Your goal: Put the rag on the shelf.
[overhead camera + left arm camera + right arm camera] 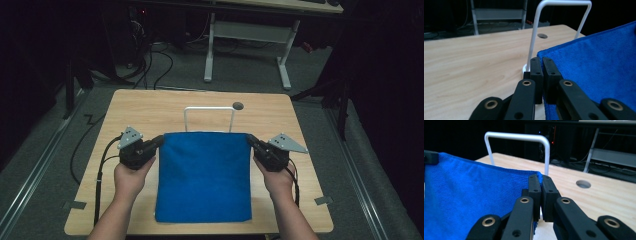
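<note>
Both grippers are clamped on the far corners of the blue towel [204, 175]: the left gripper [159, 142] pinches the far left corner, the right gripper [249, 140] the far right one. The far edge is stretched between them, just short of the white rail [209, 111]; the near part lies on the table [150, 107]. The step in hand appears to be lifting for hanging. Next, carry the edge over the rail, evenly. The rail's feet are hidden behind the cloth in the high view.
</note>
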### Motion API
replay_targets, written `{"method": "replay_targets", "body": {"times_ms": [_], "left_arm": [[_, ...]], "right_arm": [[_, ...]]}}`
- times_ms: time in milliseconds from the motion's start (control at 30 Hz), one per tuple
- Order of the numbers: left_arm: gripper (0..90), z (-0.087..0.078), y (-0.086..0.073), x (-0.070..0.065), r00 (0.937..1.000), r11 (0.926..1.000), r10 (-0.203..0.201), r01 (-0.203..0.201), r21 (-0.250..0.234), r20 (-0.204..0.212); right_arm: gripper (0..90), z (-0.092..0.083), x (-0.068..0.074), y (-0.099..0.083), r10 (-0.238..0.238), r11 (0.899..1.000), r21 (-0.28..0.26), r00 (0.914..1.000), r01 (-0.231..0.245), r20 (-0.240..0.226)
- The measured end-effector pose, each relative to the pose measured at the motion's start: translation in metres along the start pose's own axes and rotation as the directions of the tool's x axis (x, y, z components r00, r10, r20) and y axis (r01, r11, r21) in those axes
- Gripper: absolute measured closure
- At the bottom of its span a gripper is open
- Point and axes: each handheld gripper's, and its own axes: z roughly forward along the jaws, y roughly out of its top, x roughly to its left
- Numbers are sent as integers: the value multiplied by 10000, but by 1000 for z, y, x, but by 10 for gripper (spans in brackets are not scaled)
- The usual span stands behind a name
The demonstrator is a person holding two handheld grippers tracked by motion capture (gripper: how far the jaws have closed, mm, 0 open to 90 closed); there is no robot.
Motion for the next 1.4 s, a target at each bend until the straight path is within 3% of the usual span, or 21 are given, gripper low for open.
{"method": "replay_targets", "body": {"times_ms": [367,600,900,1200,1333,1400], "left_arm": [[878,-8,37,-1,9996,9978,251,-256,-618,-93],[880,-16,67,-1,9985,9923,504,-525,-1124,-209],[881,-21,93,-1,9964,9858,779,-818,-1464,-322],[882,-13,109,-5,9934,9792,1106,-1141,-1676,-297],[882,-3,119,3,9931,9788,1127,-1165,-1686,-319],[882,3,120,8,9951,9787,958,-985,-1800,-232]], "right_arm": [[884,-5,-3,37,-269,9977,-624,9996,273,73],[885,-8,-3,64,-351,9935,-1085,9994,352,28],[885,-11,-9,84,-376,9892,-1411,9992,386,96],[886,-12,-15,102,-437,9843,-1701,9987,474,258],[886,-6,-25,109,-215,9839,-1768,9993,267,311],[886,-2,-30,113,-170,9836,-1791,9996,207,220]]}}
